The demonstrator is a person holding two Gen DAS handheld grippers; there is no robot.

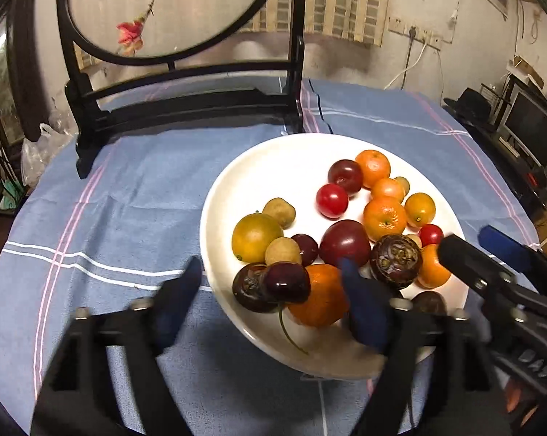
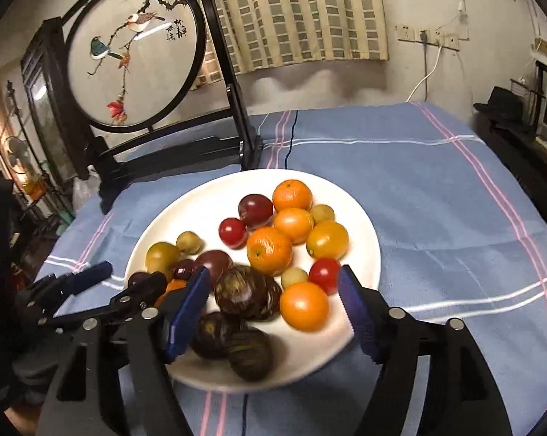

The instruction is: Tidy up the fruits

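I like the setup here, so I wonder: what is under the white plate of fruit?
The white plate sits on a blue striped cloth that spreads out on all sides. What lies beneath the cloth is covered, so the surface below cannot be seen.

1 plate (image 2: 200, 210), 2 cherry toms (image 2: 232, 232), 2 plums (image 2: 255, 210), 5 oranges (image 1: 384, 218), 1 round screen (image 2: 135, 54).

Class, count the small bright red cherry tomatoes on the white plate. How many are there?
2. One cherry tomato sits mid-plate beside a dark plum; the other lies near the right rim of the white plate, above an orange. More may hide under the pile.
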